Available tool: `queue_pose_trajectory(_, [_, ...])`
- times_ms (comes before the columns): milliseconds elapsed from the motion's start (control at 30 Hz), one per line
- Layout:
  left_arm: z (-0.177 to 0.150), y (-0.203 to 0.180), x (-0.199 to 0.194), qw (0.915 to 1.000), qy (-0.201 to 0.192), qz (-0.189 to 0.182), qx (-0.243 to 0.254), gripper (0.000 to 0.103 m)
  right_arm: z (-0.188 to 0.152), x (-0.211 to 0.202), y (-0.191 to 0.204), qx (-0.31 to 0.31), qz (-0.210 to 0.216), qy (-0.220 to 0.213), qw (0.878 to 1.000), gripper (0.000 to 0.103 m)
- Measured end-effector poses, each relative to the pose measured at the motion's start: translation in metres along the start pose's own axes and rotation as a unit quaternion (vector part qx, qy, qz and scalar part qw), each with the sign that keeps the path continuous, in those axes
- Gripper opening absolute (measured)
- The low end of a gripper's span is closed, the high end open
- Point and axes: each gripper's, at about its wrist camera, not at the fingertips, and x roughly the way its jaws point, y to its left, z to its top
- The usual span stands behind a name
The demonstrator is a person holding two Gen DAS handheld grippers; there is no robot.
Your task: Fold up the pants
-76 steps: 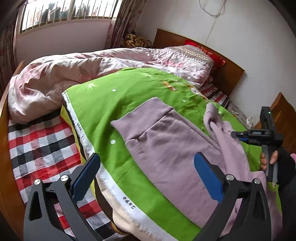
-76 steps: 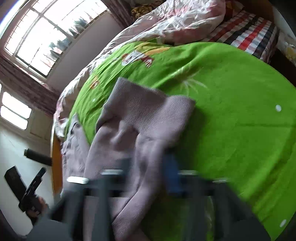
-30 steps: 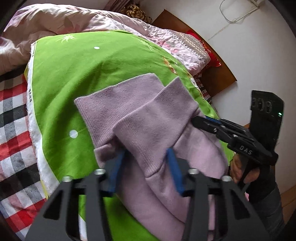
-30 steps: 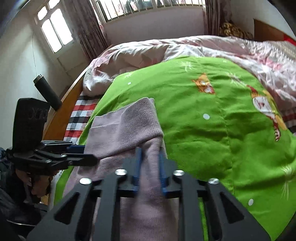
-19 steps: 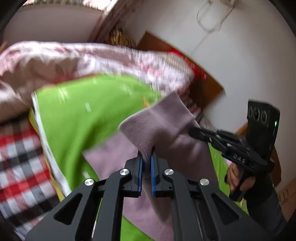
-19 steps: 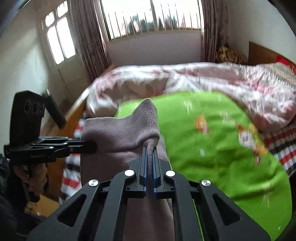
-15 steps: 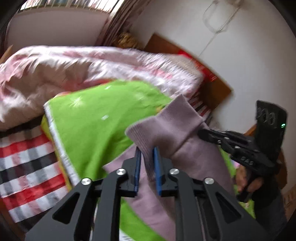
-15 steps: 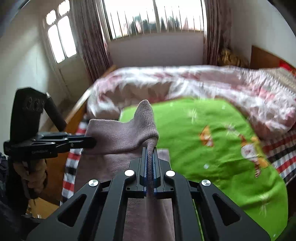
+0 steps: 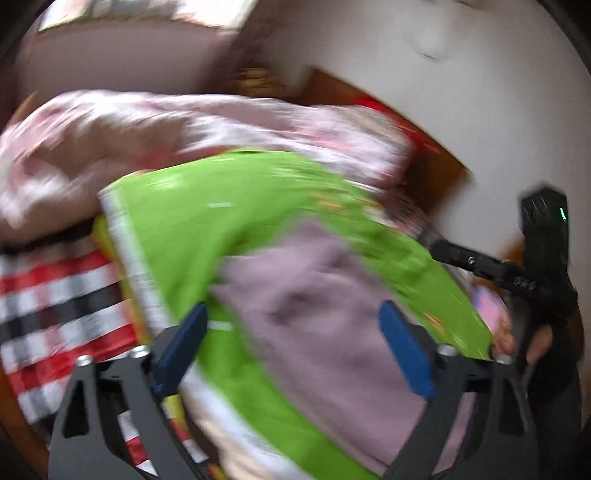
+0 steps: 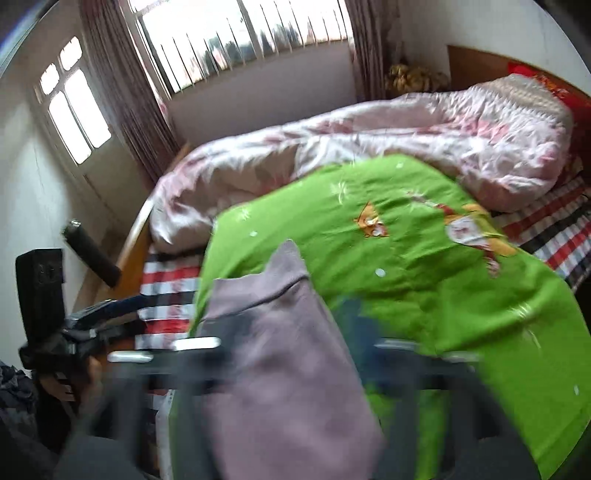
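The mauve pants (image 9: 314, 314) lie folded over on the green blanket (image 9: 221, 221), loose and flat. My left gripper (image 9: 291, 347) hovers above them, its jaws opening wide, and its blue pads (image 9: 181, 347) touch no cloth. In the right wrist view the pants (image 10: 280, 362) run up between the blurred fingers of my right gripper (image 10: 295, 332). Its jaws are opening too, with no pad pressing on the fabric. Each gripper shows in the other's view: the right gripper (image 9: 443, 251) at the right, the left gripper (image 10: 136, 302) at the left, each in a hand.
A pink flowered quilt (image 10: 369, 155) is bunched along the far side of the bed. A red, white and black checked sheet (image 9: 55, 295) shows at the bed's edge. A wooden headboard (image 10: 476, 66) stands by the wall, and a window (image 10: 240, 33) beyond.
Both grippers were shut on the pants' ribbed end and held it up. Now both have let go and stand wide, and the cloth has dropped onto the blanket. Both views are blurred by motion.
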Motion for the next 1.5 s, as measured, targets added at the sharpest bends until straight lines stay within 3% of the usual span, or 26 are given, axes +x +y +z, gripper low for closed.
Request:
queue_pose_trajectory(100, [-0.020,-0.046,0.007,0.9973,0.019,-0.024,0.067,0.101,-0.041,-0.057,0.007,-0.001,-0.032,-0.025,0.999,0.096])
queue_pose_trajectory(233, [-0.049,-0.077,0.042,0.9910,0.069,-0.021,0.113,0.101,-0.130,-0.115,0.006,0.075,-0.080,-0.019,0.994,0.093])
queue_pose_trajectory(300, [-0.067,-0.085,0.063,0.9843,0.105,-0.026,0.139,0.101,-0.175,-0.128,0.009,0.102,-0.129,-0.004,0.986,0.093])
queue_pose_trajectory(367, [-0.083,-0.090,0.082,0.9764,0.125,0.011,0.176,0.101,-0.215,-0.132,0.018,0.116,-0.180,0.017,0.977,0.093])
queue_pose_trajectory(433, [-0.096,-0.095,0.098,0.9666,0.126,0.048,0.218,0.102,-0.255,-0.128,0.027,0.134,-0.199,0.043,0.970,0.093])
queue_pose_trajectory(533, [-0.093,-0.097,0.099,0.9649,0.133,0.053,0.220,0.102,-0.302,-0.116,0.038,0.140,-0.264,0.099,0.949,0.093])
queue_pose_trajectory(600, [-0.085,-0.099,0.093,0.9678,0.133,0.059,0.205,0.101,-0.314,-0.129,0.039,0.189,-0.245,0.062,0.949,0.093])
queue_pose_trajectory(633, [-0.082,-0.105,0.083,0.9705,0.124,0.038,0.203,0.101,-0.316,-0.135,0.041,0.206,-0.236,0.049,0.948,0.093])
queue_pose_trajectory(700, [-0.087,-0.121,0.069,0.9677,0.122,0.013,0.220,0.101,-0.311,-0.140,0.049,0.191,-0.252,0.033,0.948,0.093])
queue_pose_trajectory(800, [-0.119,-0.142,0.064,0.9519,0.140,0.007,0.272,0.101,-0.307,-0.125,0.053,0.181,-0.241,0.035,0.953,0.094])
queue_pose_trajectory(867, [-0.143,-0.148,0.075,0.9394,0.158,0.036,0.302,0.102,-0.315,-0.109,0.060,0.162,-0.246,0.063,0.954,0.096])
queue_pose_trajectory(900, [-0.152,-0.148,0.065,0.9401,0.115,0.042,0.318,0.102,-0.312,-0.105,0.064,0.139,-0.260,0.059,0.954,0.096])
queue_pose_trajectory(1000, [-0.150,-0.147,0.060,0.9409,0.127,0.051,0.310,0.102,-0.318,-0.120,0.059,0.164,-0.219,0.057,0.960,0.095])
queue_pose_trajectory(1067, [-0.138,-0.157,0.053,0.9456,0.132,0.054,0.292,0.101,-0.319,-0.141,0.055,0.170,-0.222,0.043,0.959,0.095])
queue_pose_trajectory(1100, [-0.128,-0.171,0.045,0.9504,0.118,0.031,0.286,0.101,-0.322,-0.154,0.056,0.174,-0.239,0.028,0.955,0.095])
queue_pose_trajectory(1167, [-0.122,-0.200,0.041,0.9498,0.109,-0.005,0.293,0.101,-0.337,-0.193,0.046,0.201,-0.275,-0.004,0.940,0.095])
queue_pose_trajectory(1200, [-0.122,-0.220,0.043,0.9458,0.108,-0.021,0.305,0.101,-0.346,-0.210,0.040,0.217,-0.294,-0.017,0.931,0.096])
queue_pose_trajectory(1300, [-0.141,-0.302,0.057,0.9174,0.129,-0.074,0.369,0.101,-0.385,-0.257,0.018,0.277,-0.343,-0.036,0.897,0.096])
queue_pose_trajectory(1433, [-0.210,-0.416,0.072,0.8546,0.168,-0.172,0.460,0.101,-0.441,-0.306,0.001,0.337,-0.401,-0.035,0.851,0.096])
queue_pose_trajectory(1500, [-0.238,-0.452,0.084,0.8340,0.189,-0.214,0.472,0.101,-0.467,-0.324,-0.008,0.360,-0.421,-0.025,0.833,0.096])
